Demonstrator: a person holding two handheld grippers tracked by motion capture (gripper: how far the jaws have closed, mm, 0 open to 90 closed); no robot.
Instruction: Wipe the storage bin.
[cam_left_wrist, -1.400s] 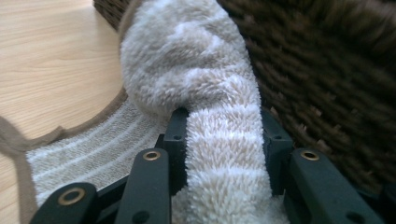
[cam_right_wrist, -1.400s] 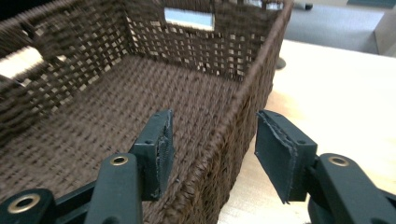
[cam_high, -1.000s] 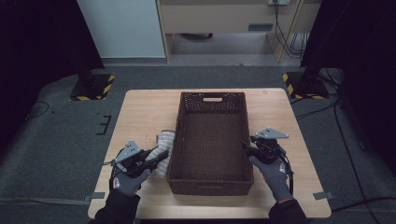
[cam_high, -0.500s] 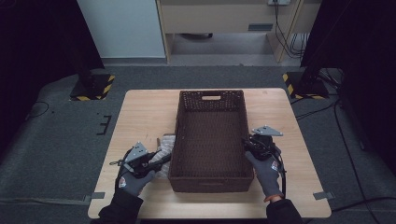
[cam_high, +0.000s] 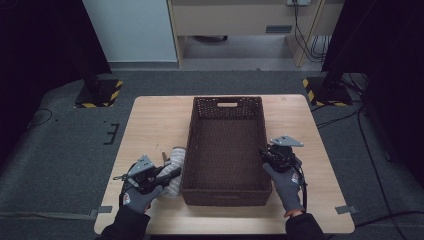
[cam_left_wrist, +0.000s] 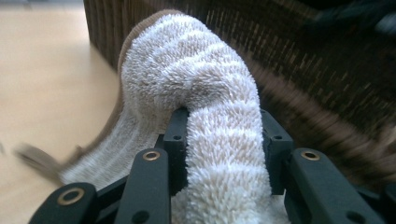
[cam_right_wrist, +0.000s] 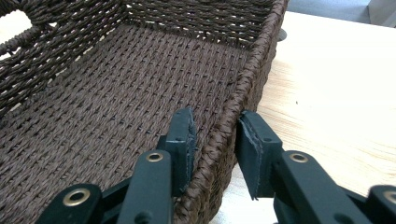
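A dark brown wicker basket (cam_high: 225, 196) stands lengthwise in the middle of the wooden table (cam_high: 150, 125), with nothing inside it. Against its left wall lies a white fluffy sock (cam_high: 175, 159). My left gripper (cam_high: 170, 176) is shut on that sock. In the left gripper view the sock (cam_left_wrist: 196, 70) bulges up between the jaws of the left gripper (cam_left_wrist: 224, 123), with the basket (cam_left_wrist: 327, 70) just behind. My right gripper (cam_high: 267, 154) sits at the basket's right side. Its jaws closed and have just eased open slightly. In the right gripper view the right gripper (cam_right_wrist: 215, 133) grips the basket's rim (cam_right_wrist: 261, 42), one pad inside and one outside.
Bare wood lies left of the sock and right of the basket. Tape marks (cam_high: 345, 209) sit at the table's near corners. On the grey floor behind stand two posts with yellow-black bases (cam_high: 100, 94), plus a cabinet and cables (cam_high: 315, 45).
The left gripper has edged slightly toward the basket with the sock still in it. The right hand has stayed at the basket's right rim, drawn in a little closer.
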